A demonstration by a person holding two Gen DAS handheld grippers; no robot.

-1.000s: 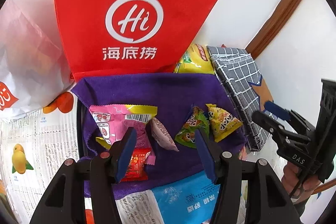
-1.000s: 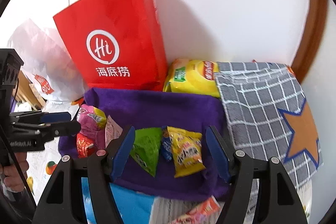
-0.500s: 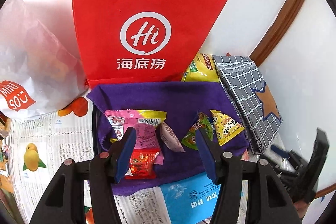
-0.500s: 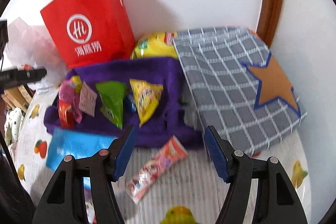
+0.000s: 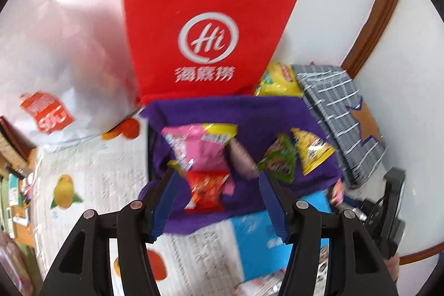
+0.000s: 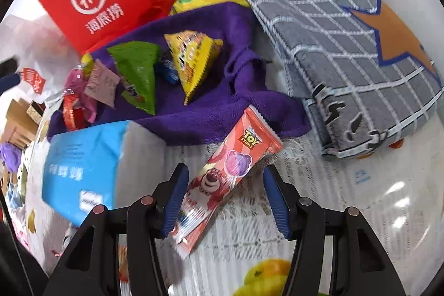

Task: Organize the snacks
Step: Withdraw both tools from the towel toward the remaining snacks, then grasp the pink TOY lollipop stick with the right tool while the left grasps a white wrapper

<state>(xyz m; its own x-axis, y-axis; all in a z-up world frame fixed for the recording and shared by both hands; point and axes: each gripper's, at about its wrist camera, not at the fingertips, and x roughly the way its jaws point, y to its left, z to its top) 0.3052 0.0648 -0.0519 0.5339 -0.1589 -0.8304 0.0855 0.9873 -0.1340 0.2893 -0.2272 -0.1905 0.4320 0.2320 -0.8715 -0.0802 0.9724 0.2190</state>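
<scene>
A purple cloth (image 5: 211, 113) (image 6: 211, 27) holds several snack packets: a pink one (image 5: 199, 146), a red one (image 5: 206, 190), a green one (image 5: 277, 161) (image 6: 138, 74) and a yellow one (image 5: 312, 150) (image 6: 191, 57). My left gripper (image 5: 217, 201) is open above the cloth's near edge, by the red packet. A long red Toy Story snack bar (image 6: 224, 174) lies on the tablecloth in front of the purple cloth. My right gripper (image 6: 224, 199) is open and low, its fingers on either side of the bar.
A red paper bag (image 5: 208, 32) stands against the wall behind the cloth, a white plastic bag (image 5: 50, 60) to its left. A yellow chip bag (image 5: 277, 82) and a grey checked folded cloth (image 6: 347, 54) lie at the right. A blue packet (image 6: 80, 162) lies in front.
My right gripper has dropped and pulled back towards the Toy Story bar, which now lies between its fingers. My left gripper has drawn back a little from the cloth.
</scene>
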